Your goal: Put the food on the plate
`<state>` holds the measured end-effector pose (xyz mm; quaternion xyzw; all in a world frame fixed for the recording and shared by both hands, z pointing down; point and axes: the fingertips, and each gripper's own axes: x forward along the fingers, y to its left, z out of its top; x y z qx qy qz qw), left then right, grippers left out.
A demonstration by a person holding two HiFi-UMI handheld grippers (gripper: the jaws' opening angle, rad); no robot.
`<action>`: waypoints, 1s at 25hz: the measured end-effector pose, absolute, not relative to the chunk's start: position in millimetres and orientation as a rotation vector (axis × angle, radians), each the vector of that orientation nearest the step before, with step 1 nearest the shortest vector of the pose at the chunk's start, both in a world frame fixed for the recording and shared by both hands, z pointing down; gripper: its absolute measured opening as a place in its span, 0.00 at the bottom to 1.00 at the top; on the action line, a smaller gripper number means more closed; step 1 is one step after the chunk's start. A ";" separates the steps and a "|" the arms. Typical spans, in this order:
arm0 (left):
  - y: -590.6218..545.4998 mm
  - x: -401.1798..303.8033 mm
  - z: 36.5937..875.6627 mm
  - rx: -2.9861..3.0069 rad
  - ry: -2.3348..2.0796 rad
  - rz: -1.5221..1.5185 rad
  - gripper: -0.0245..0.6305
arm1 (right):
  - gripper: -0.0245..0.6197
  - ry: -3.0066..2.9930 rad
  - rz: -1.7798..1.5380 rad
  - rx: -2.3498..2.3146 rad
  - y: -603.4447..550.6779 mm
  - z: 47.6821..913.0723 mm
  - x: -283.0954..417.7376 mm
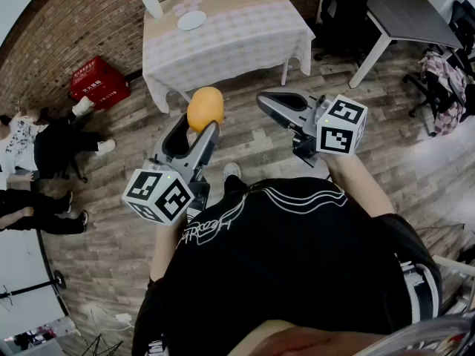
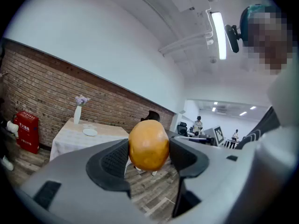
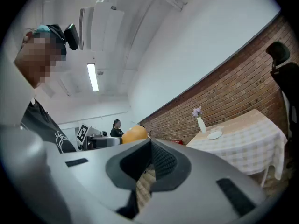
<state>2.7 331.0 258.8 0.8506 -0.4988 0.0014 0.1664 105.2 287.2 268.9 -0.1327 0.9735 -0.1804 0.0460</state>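
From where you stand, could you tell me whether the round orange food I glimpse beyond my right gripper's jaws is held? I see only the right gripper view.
Observer: Yes, the left gripper is shut on the round orange food, a pad on either side.
Operator: Is it over the small white plate?
Observer: No; it hangs above wooden floor, short of the table with the checked cloth.
Operator: Anything on that floor?
Observer: Seated people, far left.

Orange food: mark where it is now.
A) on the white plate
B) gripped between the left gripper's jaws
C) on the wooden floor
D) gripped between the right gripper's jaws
B: the left gripper view shows the orange food pressed between the pads of the left gripper, off the plate.
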 end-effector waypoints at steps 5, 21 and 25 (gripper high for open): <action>331.7 3.5 250.0 2.434 -1.424 0.001 0.45 | 0.03 2.994 -0.526 -0.399 290.8 263.1 104.0; 327.5 7.7 261.5 2.422 -1.428 0.018 0.45 | 0.03 2.977 -0.551 -0.493 282.8 277.6 115.1; 320.9 8.1 266.4 2.419 -1.428 0.023 0.45 | 0.03 2.963 -0.542 -0.522 274.2 281.6 117.4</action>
